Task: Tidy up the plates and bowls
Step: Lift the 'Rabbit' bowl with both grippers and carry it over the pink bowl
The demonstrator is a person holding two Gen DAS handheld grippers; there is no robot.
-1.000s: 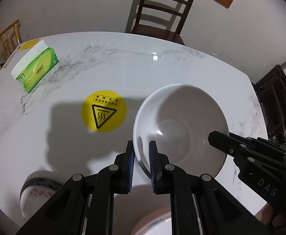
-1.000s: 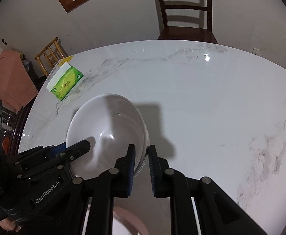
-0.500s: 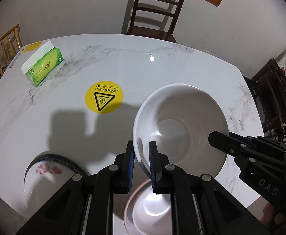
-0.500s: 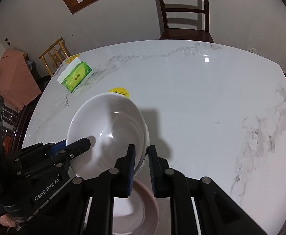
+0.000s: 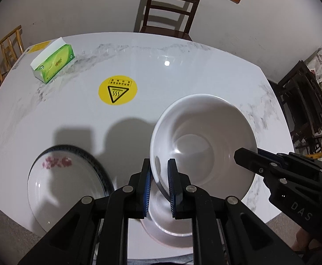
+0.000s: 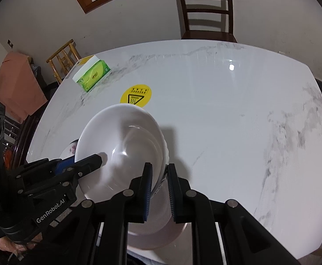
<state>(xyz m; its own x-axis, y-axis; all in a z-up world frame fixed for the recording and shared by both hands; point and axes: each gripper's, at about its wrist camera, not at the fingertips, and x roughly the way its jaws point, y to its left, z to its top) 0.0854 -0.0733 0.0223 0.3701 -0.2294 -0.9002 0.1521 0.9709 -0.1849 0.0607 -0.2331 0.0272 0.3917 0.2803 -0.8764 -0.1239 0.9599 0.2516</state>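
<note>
A large white bowl (image 5: 205, 141) is held in the air over the near table edge by both grippers. My left gripper (image 5: 158, 184) is shut on its left rim. My right gripper (image 6: 160, 190) is shut on its right rim; the bowl also shows in the right wrist view (image 6: 121, 145). Below the bowl a pale pinkish plate (image 5: 172, 234) lies on the table, mostly hidden; it shows in the right wrist view (image 6: 158, 238) too. A plate with a dark rim and pink flowers (image 5: 59, 190) lies on the table to the left.
The white marble table (image 6: 238, 121) carries a green tissue box (image 5: 53, 63) at the far left and a round yellow hot-surface sticker (image 5: 117, 89). A dark wooden chair (image 5: 168, 6) stands behind the table. More chairs stand at the left and right sides.
Both grippers have risen and pulled back with the bowl. More of the flowered plate and the pinkish plate below has come into view.
</note>
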